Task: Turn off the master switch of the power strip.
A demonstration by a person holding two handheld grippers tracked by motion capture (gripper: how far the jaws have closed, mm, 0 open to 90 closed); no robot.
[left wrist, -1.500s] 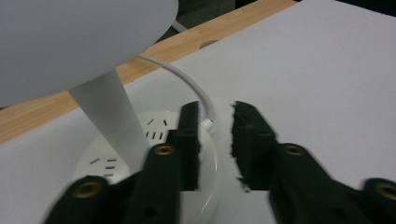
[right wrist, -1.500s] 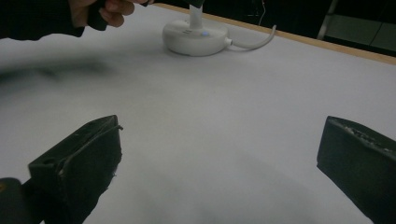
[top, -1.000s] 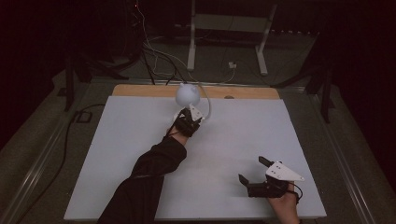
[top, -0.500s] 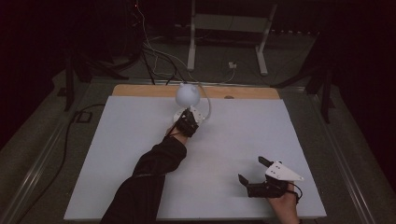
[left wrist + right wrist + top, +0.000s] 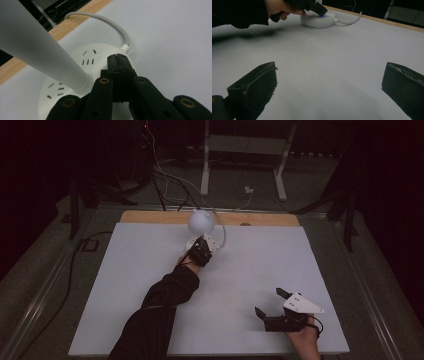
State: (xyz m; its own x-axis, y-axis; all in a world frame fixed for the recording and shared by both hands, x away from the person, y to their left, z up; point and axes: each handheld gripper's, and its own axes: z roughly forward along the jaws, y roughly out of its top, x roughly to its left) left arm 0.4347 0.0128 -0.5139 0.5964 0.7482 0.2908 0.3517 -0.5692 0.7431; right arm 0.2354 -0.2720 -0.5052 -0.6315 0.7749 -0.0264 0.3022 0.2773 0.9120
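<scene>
You have a dim high view: only the white table [image 5: 300,265] catches light, the far room is near black. In your right gripper view the near jaws blur and a soft shadow [image 5: 249,35] lies far left.

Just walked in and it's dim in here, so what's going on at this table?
A person works with two handheld grippers at a white table. The left gripper, jaws shut, presses its tips on the round white base of a desk lamp, beside the lamp's white stem; a small blue light glows there. The right gripper rests open near the table's front edge, holding nothing.
</scene>
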